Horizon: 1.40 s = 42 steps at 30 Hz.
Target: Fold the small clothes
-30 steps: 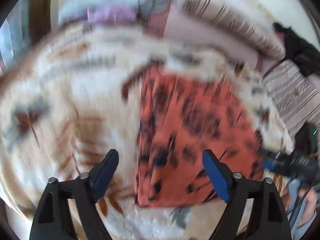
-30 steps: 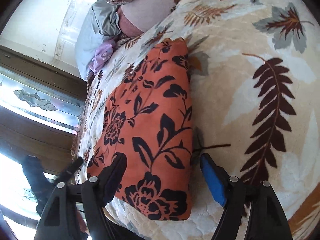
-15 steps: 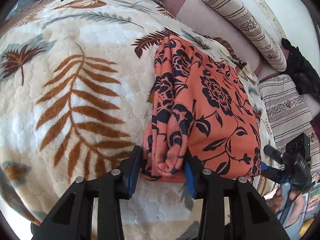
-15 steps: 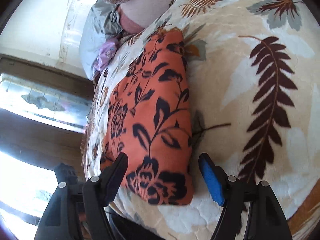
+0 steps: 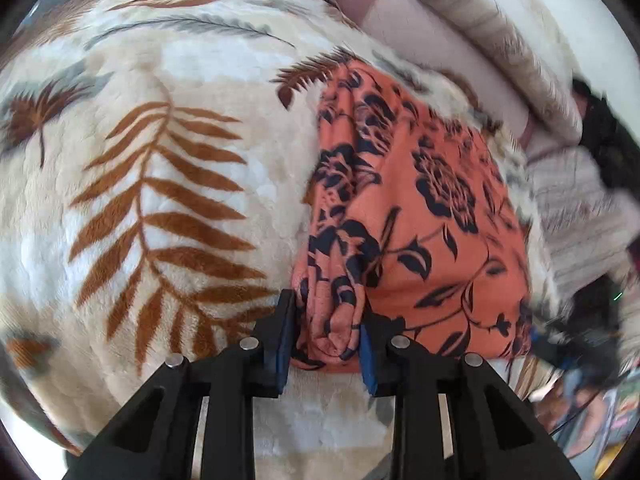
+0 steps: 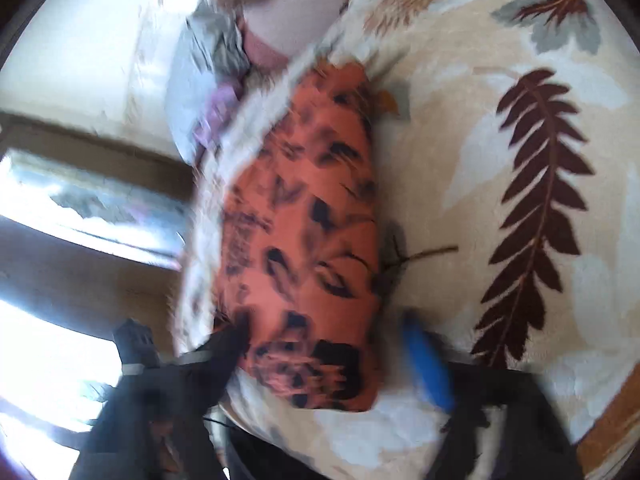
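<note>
An orange garment with a black flower print (image 5: 432, 216) lies folded on a cream leaf-patterned blanket (image 5: 160, 184). My left gripper (image 5: 326, 340) is shut on the bunched near left corner of the garment. In the right wrist view the same garment (image 6: 308, 240) lies lengthwise, blurred by motion. My right gripper (image 6: 332, 356) is open, its fingers astride the garment's near end, the blue pad (image 6: 428, 368) to its right.
Striped pillows (image 5: 492, 52) and a purple and grey pile of clothes (image 6: 212, 80) lie at the far end of the bed. A window (image 6: 80, 208) stands to the left in the right wrist view. The bed edge is close below both grippers.
My left gripper closed on the garment's corner over the last second and now holds it tighter. My right gripper stays open and has moved fast, blurring its view.
</note>
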Motion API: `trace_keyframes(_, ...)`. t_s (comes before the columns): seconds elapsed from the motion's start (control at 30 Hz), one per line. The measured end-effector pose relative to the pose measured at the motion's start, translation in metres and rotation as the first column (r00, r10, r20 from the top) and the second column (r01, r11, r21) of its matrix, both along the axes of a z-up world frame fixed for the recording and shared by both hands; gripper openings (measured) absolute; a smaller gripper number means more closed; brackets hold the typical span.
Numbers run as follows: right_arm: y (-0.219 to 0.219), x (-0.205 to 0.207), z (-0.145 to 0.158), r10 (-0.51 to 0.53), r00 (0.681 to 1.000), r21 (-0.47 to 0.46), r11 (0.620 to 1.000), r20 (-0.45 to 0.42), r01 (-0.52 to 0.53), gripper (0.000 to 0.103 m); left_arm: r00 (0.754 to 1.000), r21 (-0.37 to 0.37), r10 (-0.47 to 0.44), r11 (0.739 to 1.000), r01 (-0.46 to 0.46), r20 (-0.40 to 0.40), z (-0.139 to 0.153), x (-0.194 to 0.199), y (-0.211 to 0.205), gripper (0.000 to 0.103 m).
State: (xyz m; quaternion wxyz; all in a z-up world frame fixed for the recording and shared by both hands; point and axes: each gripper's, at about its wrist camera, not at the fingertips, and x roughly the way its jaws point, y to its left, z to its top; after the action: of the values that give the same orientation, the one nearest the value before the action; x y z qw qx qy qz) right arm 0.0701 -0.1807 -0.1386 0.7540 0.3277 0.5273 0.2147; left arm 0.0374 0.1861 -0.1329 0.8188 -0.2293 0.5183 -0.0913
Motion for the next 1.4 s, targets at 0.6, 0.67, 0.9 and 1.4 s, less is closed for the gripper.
trace_keyframes(0.6,0.004,0.066,0.005,0.004,1.000,-0.042,0.999,-0.025,-0.005,0.033,0.998,0.137,-0.052,0.989,0.046,0.037,0.011,0.059,-0.026,0.051)
trace_keyframes(0.67,0.019,0.058,0.029,0.033,0.996,-0.189,0.982,0.083,-0.017,0.032,0.998,0.165,-0.054,0.985,0.046,0.044,0.013,0.056,-0.029,0.051)
trace_keyframes(0.9,-0.014,0.077,0.008,-0.138,0.990,0.024,0.990,-0.022,0.139,0.080,0.997,0.154,-0.052,0.987,0.044,0.052,0.014,0.051,-0.028,0.052)
trace_keyframes(1.4,0.025,0.100,0.012,-0.112,0.994,-0.120,0.987,-0.005,0.111,0.068,0.995,0.151,-0.036,0.988,0.022,0.089,0.012,0.048,-0.029,0.055)
